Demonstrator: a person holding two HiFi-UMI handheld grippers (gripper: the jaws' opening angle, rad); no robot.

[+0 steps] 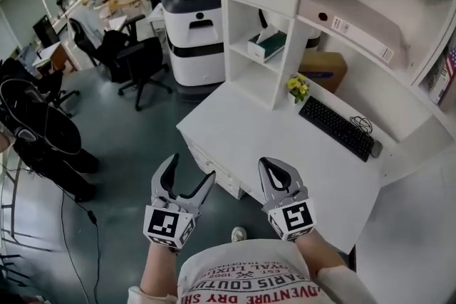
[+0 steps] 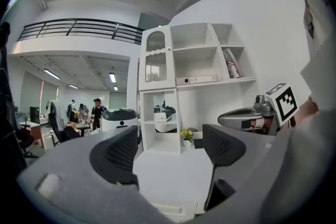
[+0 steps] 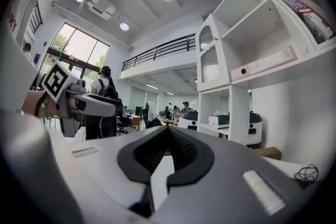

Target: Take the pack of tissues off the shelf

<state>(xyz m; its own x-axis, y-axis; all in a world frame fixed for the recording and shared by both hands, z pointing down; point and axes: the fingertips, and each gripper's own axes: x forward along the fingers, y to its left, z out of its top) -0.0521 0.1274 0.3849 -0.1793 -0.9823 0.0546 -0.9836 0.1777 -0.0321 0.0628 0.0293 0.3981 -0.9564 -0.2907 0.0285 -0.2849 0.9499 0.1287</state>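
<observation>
The pack of tissues [image 1: 267, 46] is a white and dark green box with a tissue sticking up. It lies on the low open shelf of the white shelf unit [image 1: 283, 75], and also shows small and far off as the pack [image 2: 164, 114] and the pack [image 3: 219, 121] in the two gripper views. My left gripper [image 1: 191, 167] hangs in front of the white desk [image 1: 242, 132], well short of the shelf. Its jaws stand open with nothing between them [image 2: 168, 152]. My right gripper [image 1: 268, 164] is beside it, shut and empty, its tips meeting [image 3: 168, 131].
On the desk are a black keyboard [image 1: 336, 128] and a small pot of yellow flowers [image 1: 298, 87]. A cardboard box [image 1: 322, 70] sits behind them and a long white binder [image 1: 349, 25] lies on a higher shelf. A white machine [image 1: 194, 28] and office chairs [image 1: 139, 60] stand to the left.
</observation>
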